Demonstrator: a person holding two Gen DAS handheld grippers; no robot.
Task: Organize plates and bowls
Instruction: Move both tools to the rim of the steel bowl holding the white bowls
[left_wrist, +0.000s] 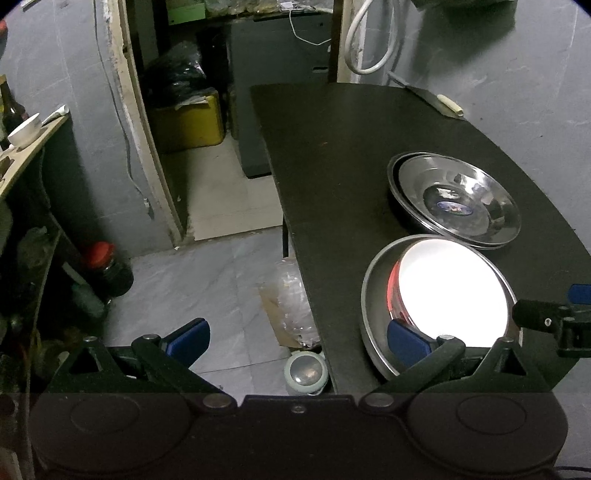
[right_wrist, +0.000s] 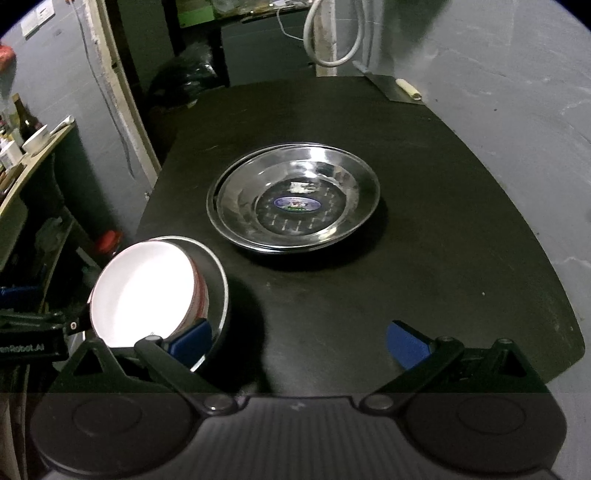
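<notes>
A white bowl with a red outside (left_wrist: 450, 291) (right_wrist: 144, 291) sits inside a steel plate (left_wrist: 373, 314) (right_wrist: 218, 280) at the near left corner of the black table (left_wrist: 332, 166) (right_wrist: 443, 240). Two nested steel plates (left_wrist: 454, 199) (right_wrist: 295, 199) lie mid-table, the top one with a blue sticker. My left gripper (left_wrist: 297, 341) is open, over the table's left edge, its right finger (left_wrist: 406, 341) by the steel plate's rim. My right gripper (right_wrist: 299, 341) is open and empty over the near table, its left finger (right_wrist: 190, 341) by the bowl.
A cleaver (left_wrist: 428, 98) (right_wrist: 395, 88) lies at the table's far right corner by the wall. Off the left edge are a plastic bag (left_wrist: 295, 299), a jar lid (left_wrist: 306, 371), a red-capped jar (left_wrist: 107, 269) and a shelf with a white bowl (left_wrist: 24, 129).
</notes>
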